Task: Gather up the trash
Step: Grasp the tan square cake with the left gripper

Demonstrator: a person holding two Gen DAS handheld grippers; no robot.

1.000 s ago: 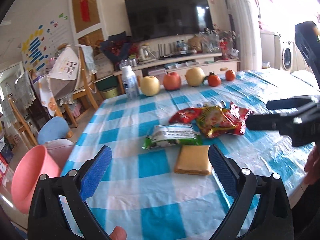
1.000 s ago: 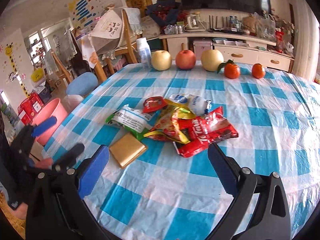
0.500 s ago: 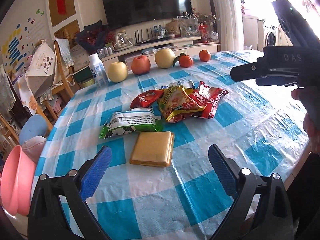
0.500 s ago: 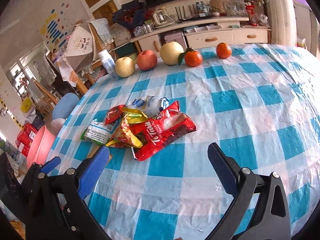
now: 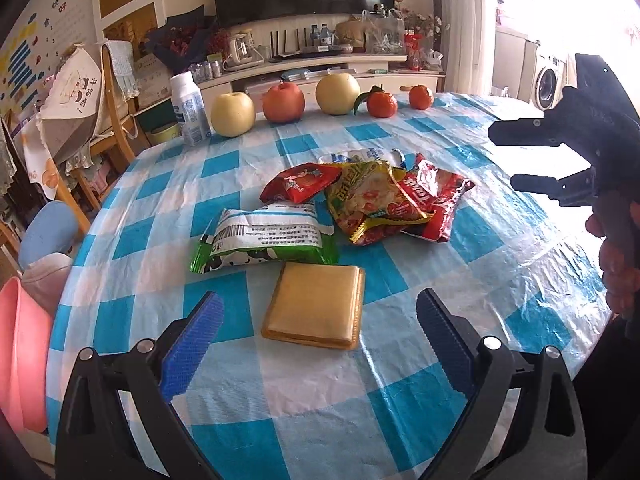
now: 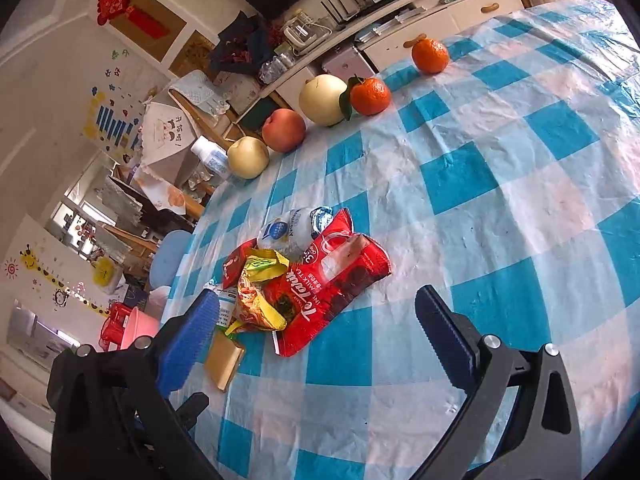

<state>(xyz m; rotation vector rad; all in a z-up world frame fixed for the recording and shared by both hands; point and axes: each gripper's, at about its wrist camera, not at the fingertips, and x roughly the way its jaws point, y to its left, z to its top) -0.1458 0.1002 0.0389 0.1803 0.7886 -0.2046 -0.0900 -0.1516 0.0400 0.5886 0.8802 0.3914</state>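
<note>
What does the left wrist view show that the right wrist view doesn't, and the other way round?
Only the left wrist view: the whole gold packet between the open left claw, the full green wrapper, and the right claw from outside. Only the right wrist view: the white pouch mostly uncovered, and the right claw's own open fingers. Both: the red wrapper, the fruit row and the pink bin.
</note>
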